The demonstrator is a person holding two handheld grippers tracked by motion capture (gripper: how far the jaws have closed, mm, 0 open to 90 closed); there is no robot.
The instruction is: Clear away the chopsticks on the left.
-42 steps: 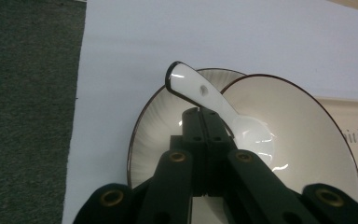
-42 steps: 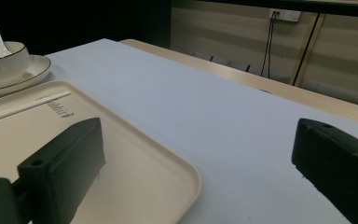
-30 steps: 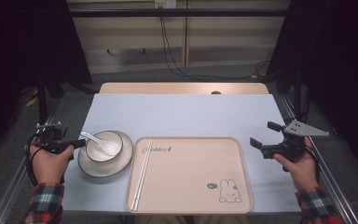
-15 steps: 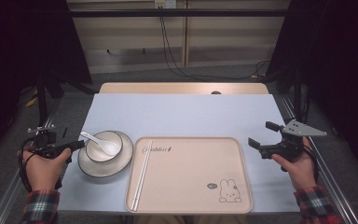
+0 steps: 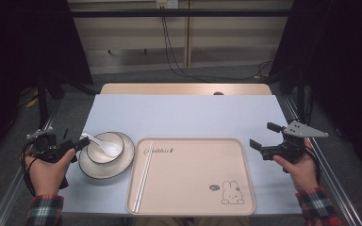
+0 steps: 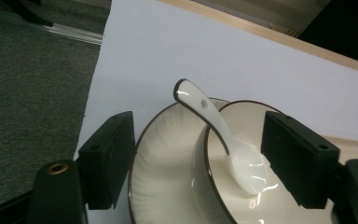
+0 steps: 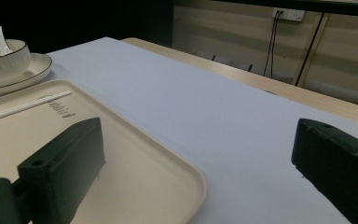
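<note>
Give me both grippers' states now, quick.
Left gripper: open, jaws either side of the spoon, not gripping.
Right gripper: open, holding nothing.

The left hand [image 5: 47, 165] is gripping the left gripper [image 5: 78, 143] at the table's left edge, jaws pointing right and standing wide apart — nothing is sitting between them. The right hand [image 5: 298, 165] is holding the right gripper [image 5: 264, 141] near the right edge, jaws pointing left and likewise spread apart — closing on nothing. Both forearms, in plaid sleeves, are coming in from below.
</note>
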